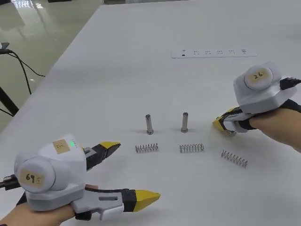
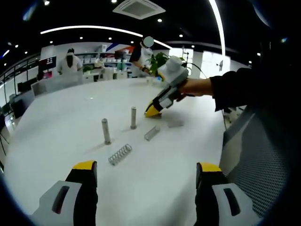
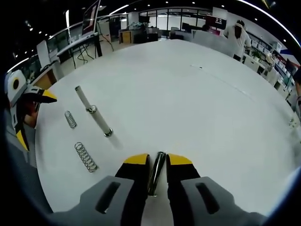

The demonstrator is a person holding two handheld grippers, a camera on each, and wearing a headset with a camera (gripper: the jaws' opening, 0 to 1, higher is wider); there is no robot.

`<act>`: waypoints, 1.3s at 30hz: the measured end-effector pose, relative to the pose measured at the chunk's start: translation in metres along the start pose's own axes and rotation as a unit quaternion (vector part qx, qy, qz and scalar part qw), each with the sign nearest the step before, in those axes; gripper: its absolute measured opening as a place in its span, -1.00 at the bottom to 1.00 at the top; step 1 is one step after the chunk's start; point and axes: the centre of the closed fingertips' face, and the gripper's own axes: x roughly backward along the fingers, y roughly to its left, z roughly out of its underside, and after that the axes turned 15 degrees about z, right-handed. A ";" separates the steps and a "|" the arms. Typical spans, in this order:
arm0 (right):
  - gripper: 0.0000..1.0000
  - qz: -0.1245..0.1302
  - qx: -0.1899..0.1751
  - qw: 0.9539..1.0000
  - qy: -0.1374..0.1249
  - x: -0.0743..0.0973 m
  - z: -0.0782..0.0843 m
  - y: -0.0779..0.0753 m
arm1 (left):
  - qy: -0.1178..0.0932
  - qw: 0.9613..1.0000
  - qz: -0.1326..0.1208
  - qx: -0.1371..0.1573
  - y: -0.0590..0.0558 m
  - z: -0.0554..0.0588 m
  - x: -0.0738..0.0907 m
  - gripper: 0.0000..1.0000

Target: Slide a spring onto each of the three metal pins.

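Pin [image 3: 156, 172] gripped, springs [image 1: 146, 148] loose

My right claw [image 3: 157, 160] is closed on one pin. Two pins [image 1: 149, 124] stand upright on the worktop [image 1: 141, 70], three springs lying just before them. My left claw [image 1: 131, 170] gapes wide, holding nothing.

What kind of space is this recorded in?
Probably an open-plan office or showroom: a long white table with a power strip, a ceiling air vent, and desks with a person standing in the background.

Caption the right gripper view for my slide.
Right gripper clamps one metal pin; two more pins stand beside two loose springs.
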 end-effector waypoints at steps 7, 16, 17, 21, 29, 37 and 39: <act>-0.87 0.010 0.003 1.000 0.002 0.005 -0.003 0.002 | 0.003 1.000 0.001 0.000 -0.001 0.001 0.000 0.65; -0.90 0.009 -0.023 1.000 0.007 0.007 -0.001 0.004 | 0.003 1.000 0.001 -0.001 0.000 0.001 0.000 0.64; -0.90 0.008 -0.026 1.000 0.006 0.007 -0.001 0.005 | 0.003 1.000 0.001 -0.001 0.000 0.001 0.000 0.65; -0.90 0.002 -0.039 0.999 0.010 0.009 0.001 0.005 | 0.002 1.000 0.000 -0.001 0.000 0.000 0.001 0.64; -0.90 -0.002 -0.064 0.998 0.003 0.021 -0.002 -0.001 | 0.000 1.000 -0.002 -0.001 0.001 -0.001 0.001 0.64; -0.90 -0.003 -0.068 0.998 -0.005 0.029 -0.005 -0.003 | -0.003 1.000 -0.008 -0.003 0.003 -0.003 0.004 0.63; -0.90 -0.004 -0.068 0.998 -0.007 0.032 -0.006 -0.004 | -0.005 1.000 -0.012 -0.003 0.005 -0.004 0.005 0.63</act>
